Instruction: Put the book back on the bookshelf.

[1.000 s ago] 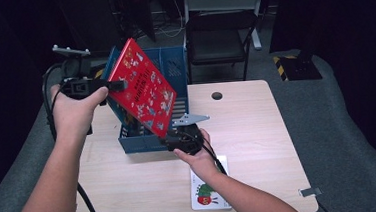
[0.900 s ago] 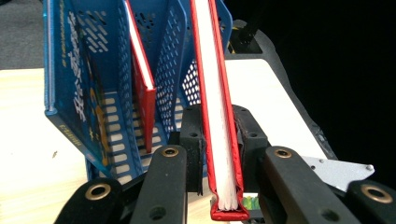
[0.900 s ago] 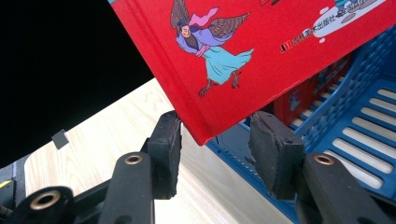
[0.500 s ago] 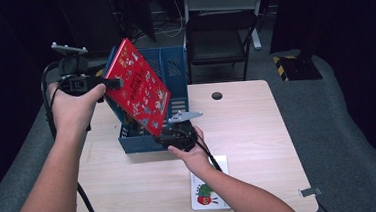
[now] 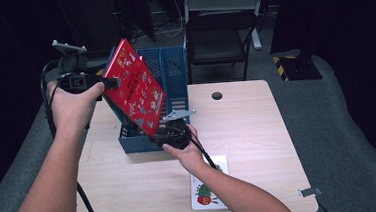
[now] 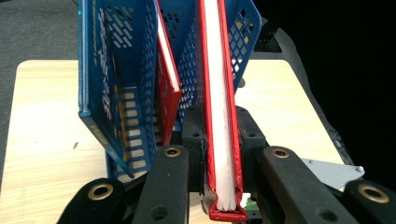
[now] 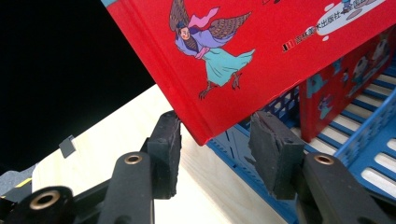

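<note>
Red book (image 5: 135, 92) clamped in left gripper (image 6: 219, 154); right gripper (image 7: 219, 140) half open (lower corner between its pads, untouched)

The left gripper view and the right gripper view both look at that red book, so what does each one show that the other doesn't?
Left gripper view: the red book's white page edge, clamped between the left gripper's jaws, and a second red book standing inside the blue basket.

Right gripper view: the book's illustrated cover with a winged figure, its lower corner between the right gripper's pads, which stand apart from it.

Both: book, basket, wooden table.
</note>
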